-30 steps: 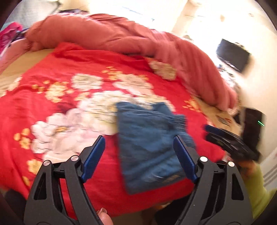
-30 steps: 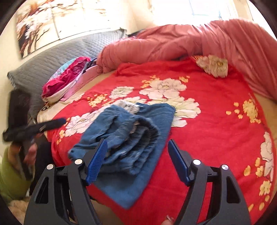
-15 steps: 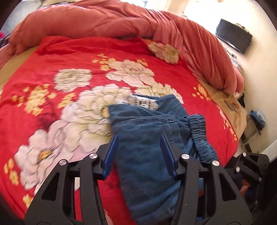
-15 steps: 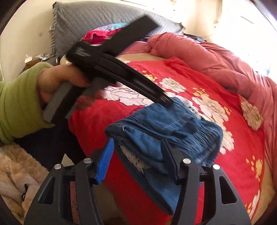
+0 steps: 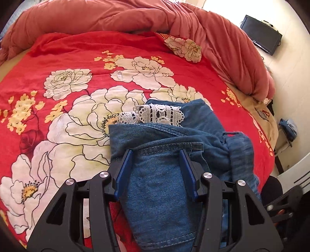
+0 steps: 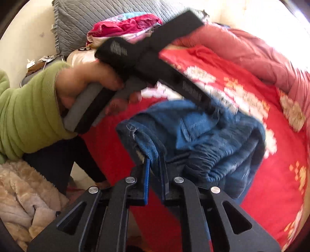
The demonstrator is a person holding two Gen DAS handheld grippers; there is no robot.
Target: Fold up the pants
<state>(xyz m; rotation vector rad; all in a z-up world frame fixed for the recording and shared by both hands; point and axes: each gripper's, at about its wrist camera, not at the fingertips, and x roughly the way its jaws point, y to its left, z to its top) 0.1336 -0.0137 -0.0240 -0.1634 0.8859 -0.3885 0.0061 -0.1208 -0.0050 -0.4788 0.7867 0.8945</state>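
Left wrist view first: your left gripper (image 5: 156, 170) sits over the denim pants (image 5: 166, 186), which lie bunched near the bed's (image 5: 77, 58) near edge on the red floral bedspread (image 5: 64, 100). Blue pads (image 5: 124, 172) straddle a raised fold of denim, jaws partly apart; whether they actually squeeze it, you cannot tell from here. White lace trim (image 5: 155, 114) peeks out of the far end of the pants. A salmon comforter (image 5: 135, 17) is heaped along the far edge, and a dark screen (image 5: 260, 34) hangs on the wall beyond the right corner.

Over to the right wrist view: your right gripper (image 6: 155, 170) has just been closing, and its jaws now pinch a frayed corner of the pants (image 6: 193, 135) at the bed's near edge. Your left hand (image 6: 87, 87), green sleeve (image 6: 29, 108) showing, grips the other tool above the cloth. A grey pillow (image 6: 77, 25) and a pile of pink clothes (image 6: 126, 27) sit at the far corner.
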